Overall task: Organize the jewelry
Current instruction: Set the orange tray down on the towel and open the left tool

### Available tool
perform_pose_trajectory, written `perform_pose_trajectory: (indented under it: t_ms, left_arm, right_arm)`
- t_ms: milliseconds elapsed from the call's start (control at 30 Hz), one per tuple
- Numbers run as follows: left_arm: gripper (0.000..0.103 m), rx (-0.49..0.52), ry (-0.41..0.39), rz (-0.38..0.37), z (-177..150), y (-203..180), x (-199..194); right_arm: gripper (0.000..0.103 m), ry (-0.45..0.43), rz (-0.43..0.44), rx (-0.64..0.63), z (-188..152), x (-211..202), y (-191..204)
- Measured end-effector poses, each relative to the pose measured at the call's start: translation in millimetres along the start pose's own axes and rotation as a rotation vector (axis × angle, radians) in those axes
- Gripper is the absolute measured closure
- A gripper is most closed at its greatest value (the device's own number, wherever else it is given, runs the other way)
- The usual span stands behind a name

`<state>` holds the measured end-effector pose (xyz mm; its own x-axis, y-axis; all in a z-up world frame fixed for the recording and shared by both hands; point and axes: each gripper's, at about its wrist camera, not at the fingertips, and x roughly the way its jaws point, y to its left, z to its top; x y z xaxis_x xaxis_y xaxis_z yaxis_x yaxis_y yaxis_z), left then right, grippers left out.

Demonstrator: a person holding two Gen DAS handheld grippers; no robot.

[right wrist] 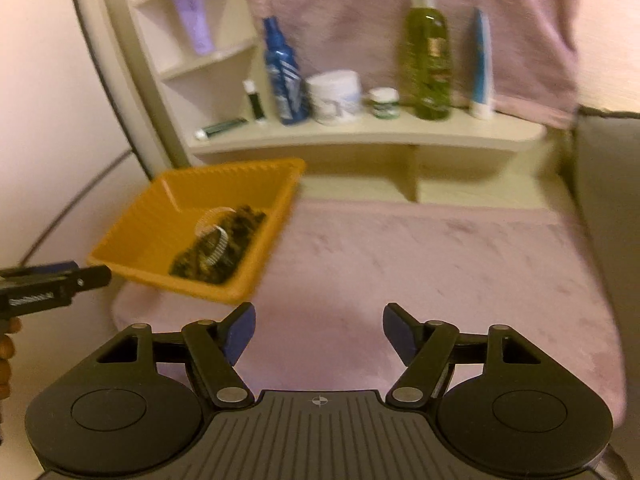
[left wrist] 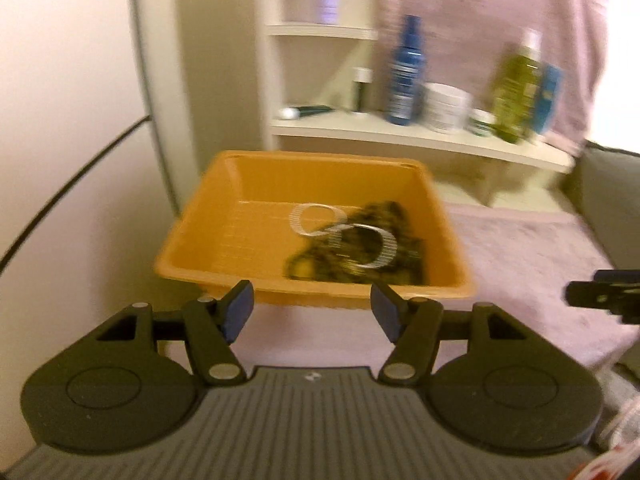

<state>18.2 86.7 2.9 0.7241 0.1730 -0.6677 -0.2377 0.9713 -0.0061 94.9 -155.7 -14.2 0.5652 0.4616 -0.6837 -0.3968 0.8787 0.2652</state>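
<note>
An orange plastic tray (left wrist: 224, 216) (right wrist: 152, 216) sits on a pink cloth at the left. Inside it lie two silver bangles (left wrist: 308, 220) (right wrist: 212, 228) on a dark tangled pile of jewelry (left wrist: 384, 264) (right wrist: 224, 248). My left gripper (left wrist: 312, 312) is open and empty, just in front of the tray's near rim. My right gripper (right wrist: 318, 330) is open and empty, over the bare cloth to the right of the tray. The left gripper's tip shows at the left edge of the right wrist view (right wrist: 60, 280). The right gripper's tip shows at the right edge of the left wrist view (left wrist: 600, 296).
The pink cloth (right wrist: 440, 264) covers the surface. Behind it a cream shelf (right wrist: 360, 132) carries a blue spray bottle (right wrist: 284, 76), a white jar (right wrist: 336, 96), a small jar (right wrist: 384, 104), a green spray bottle (right wrist: 428, 60) and a blue tube (right wrist: 480, 68). A pink towel (right wrist: 360, 12) hangs behind.
</note>
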Motion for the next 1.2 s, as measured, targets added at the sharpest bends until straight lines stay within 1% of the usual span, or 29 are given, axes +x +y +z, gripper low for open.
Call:
perform_pose_trajectory:
  t_ms: [133,233,333,500,733,967,1200]
  left_arm:
    - [0.041,0.041,0.034,-0.068,-4,-33,-6]
    - [0.041,0.064,0.051,-0.118,-7,-55,-11]
    - [0.041,0.081,0.066,-0.145,-11,-72,-14]
    - [0.041,0.107,0.088,-0.164,-18,-92,-16]
    - [0.041,0.122,0.12,-0.19,-24,-103,-14]
    - [0.041,0.121,0.122,-0.2,-23,-104,-15]
    - [0.041,0.118,0.121,-0.203,-22,-103,-14]
  right_arm:
    - [0.032,0.016,-0.059,0.058,-9,-18,-12]
    - [0.032,0.007,-0.081,0.082,-16,-32,-18]
    - [0.032,0.009,-0.09,0.092,-23,-43,-21]
    - [0.032,0.021,-0.092,0.109,-32,-52,-27]
    - [0.032,0.037,-0.083,0.118,-39,-52,-32]
    - [0.032,0.059,-0.078,0.117,-40,-43,-31]
    - [0.032,0.06,-0.073,0.109,-39,-41,-29]
